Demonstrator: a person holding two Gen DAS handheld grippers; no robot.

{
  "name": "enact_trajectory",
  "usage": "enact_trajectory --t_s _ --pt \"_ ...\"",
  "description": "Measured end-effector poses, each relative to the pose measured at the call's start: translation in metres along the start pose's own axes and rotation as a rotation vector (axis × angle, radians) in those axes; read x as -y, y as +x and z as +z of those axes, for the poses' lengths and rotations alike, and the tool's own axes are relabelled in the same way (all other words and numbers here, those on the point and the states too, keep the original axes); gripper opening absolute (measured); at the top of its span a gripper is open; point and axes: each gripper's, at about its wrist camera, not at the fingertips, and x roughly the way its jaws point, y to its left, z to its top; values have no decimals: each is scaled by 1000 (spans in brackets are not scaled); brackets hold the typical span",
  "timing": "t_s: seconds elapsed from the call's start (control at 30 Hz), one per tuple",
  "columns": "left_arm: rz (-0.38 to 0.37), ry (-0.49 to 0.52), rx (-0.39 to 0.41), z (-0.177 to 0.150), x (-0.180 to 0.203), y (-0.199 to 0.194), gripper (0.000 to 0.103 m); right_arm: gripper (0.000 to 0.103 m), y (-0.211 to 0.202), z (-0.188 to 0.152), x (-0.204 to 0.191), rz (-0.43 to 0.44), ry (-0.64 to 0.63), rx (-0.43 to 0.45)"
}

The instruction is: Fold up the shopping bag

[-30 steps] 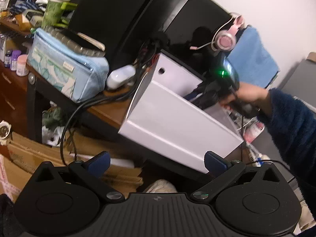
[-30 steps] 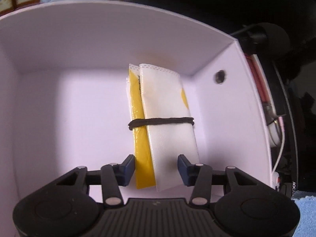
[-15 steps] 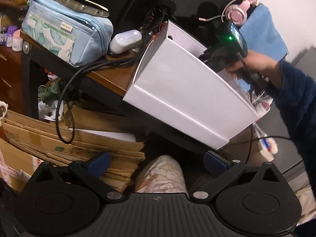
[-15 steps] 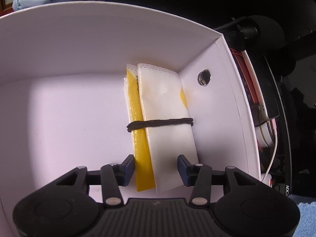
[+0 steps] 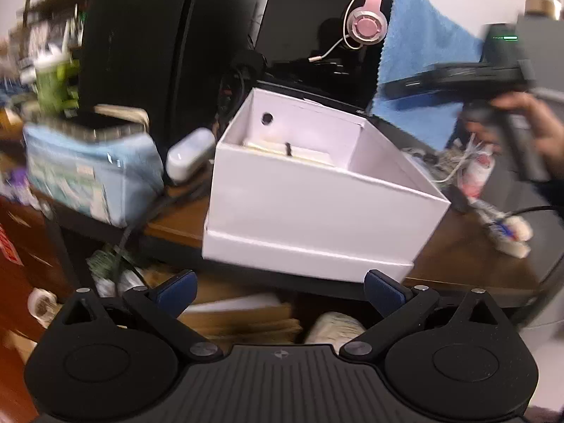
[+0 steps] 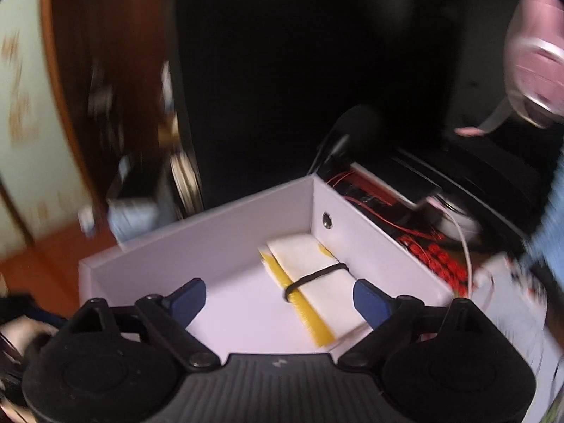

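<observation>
Both of my grippers are hanging open with nothing between their fingers: my left gripper (image 5: 278, 290) is facing the outside of the white box (image 5: 317, 211) on the desk (image 5: 469, 246), and my right gripper (image 6: 278, 298) is hovering above the box. The folded shopping bag (image 6: 319, 282), bound by a black band (image 6: 313, 275), is lying inside against the wall with the round hole.

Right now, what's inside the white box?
Inside the white box lies a folded white-and-yellow shopping bag, bound by a black elastic band. Anything beneath the bag is hidden.
</observation>
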Motion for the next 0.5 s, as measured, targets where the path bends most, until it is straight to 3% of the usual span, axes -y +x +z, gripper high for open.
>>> enact_trajectory --t_s 0.1,0.2,0.33,0.5 --pt "93 75 24 7 23 -1 102 101 -39 -30 -3 -46 157 81" --pt "235 154 35 14 52 5 102 103 -73 -63 -12 -214 239 128" --pt "180 181 -56 25 78 18 102 103 -107 -105 -13 -373 302 129" --pt "101 227 -7 35 111 23 102 102 -131 -158 -9 -540 397 149"
